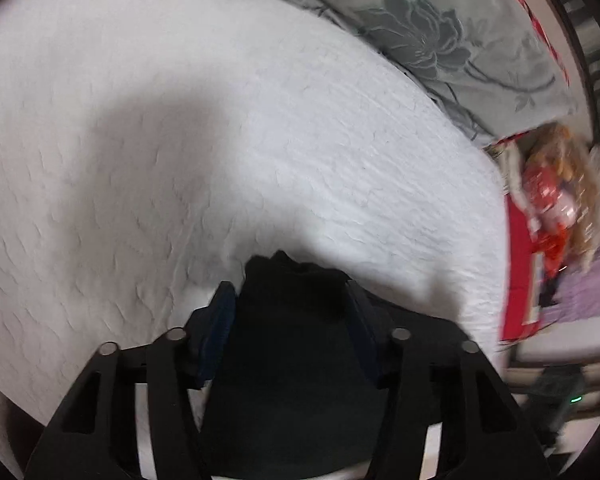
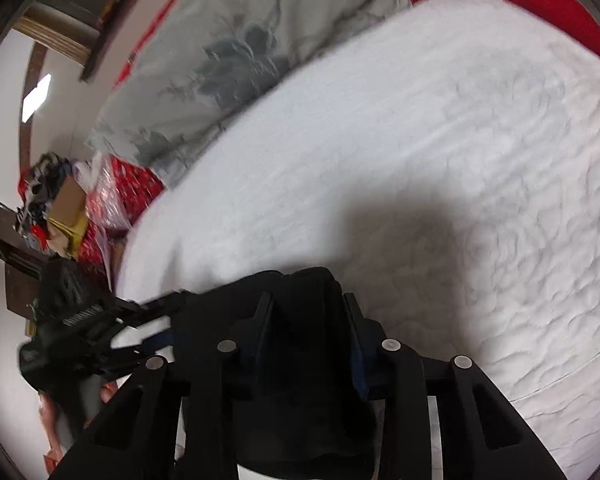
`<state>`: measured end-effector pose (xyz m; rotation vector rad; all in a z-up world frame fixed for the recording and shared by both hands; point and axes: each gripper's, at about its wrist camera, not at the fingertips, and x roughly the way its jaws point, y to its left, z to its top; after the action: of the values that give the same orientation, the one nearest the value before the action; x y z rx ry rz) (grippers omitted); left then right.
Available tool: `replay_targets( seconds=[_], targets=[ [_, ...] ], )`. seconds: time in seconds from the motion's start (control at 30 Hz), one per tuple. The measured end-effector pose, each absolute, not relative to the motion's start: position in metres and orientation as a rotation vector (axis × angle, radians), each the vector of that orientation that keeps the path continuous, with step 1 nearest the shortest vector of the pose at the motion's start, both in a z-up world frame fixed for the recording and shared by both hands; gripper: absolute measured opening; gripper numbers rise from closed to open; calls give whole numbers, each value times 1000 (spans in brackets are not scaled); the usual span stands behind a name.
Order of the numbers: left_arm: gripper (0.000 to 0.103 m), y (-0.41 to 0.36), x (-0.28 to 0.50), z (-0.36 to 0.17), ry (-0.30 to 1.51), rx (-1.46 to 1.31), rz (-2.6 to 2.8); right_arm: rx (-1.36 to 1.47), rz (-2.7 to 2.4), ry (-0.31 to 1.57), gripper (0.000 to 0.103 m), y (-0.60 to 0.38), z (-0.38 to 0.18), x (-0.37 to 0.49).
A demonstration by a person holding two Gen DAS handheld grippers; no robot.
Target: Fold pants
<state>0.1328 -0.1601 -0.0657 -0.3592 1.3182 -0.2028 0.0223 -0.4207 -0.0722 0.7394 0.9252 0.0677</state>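
While both views blur, the left tool [image 1: 290, 300] is clenched on a bunch of the black pants [image 1: 288, 344], and the right tool [image 2: 306, 312] grips the same pants [image 2: 300, 360], held above the white bed [image 1: 180, 140]. A grey floral quilt [image 1: 440, 40] lies along the far edge.

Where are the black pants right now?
The black pants are bunched between the fingers of both grippers: low centre in the left wrist view, in the left gripper, and likewise in the right gripper, above the white bedspread.
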Motion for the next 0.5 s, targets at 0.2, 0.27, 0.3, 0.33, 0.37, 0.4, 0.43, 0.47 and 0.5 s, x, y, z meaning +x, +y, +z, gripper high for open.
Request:
replay_targets(
  seconds=[0.2, 0.27, 0.3, 0.33, 0.37, 0.4, 0.43, 0.47, 0.5],
  targets=[
    [52, -171, 127, -74, 1306, -289, -176, 762, 32, 983, 36, -430, -102, 19],
    [52, -172, 126, -73, 1301, -269, -171, 784, 32, 977, 38, -432, -103, 18],
    [52, -172, 125, -71, 1298, -270, -170, 780, 30, 977, 41, -431, -101, 18],
    [52, -171, 125, -70, 1297, -273, -171, 775, 29, 978, 42, -431, -100, 18],
    [52, -170, 124, -70, 1298, -275, -171, 768, 29, 980, 43, -430, -97, 17],
    [52, -169, 123, -69, 1300, -278, -171, 764, 27, 980, 43, -429, -95, 16],
    [52, -168, 122, -68, 1301, -281, -170, 759, 27, 978, 43, -428, -92, 15],
    [52, -168, 120, -67, 1300, -284, -171, 754, 28, 978, 43, -427, -90, 14],
    [52, -167, 119, -66, 1300, -284, -172, 748, 27, 976, 43, -426, -87, 13]
  ],
)
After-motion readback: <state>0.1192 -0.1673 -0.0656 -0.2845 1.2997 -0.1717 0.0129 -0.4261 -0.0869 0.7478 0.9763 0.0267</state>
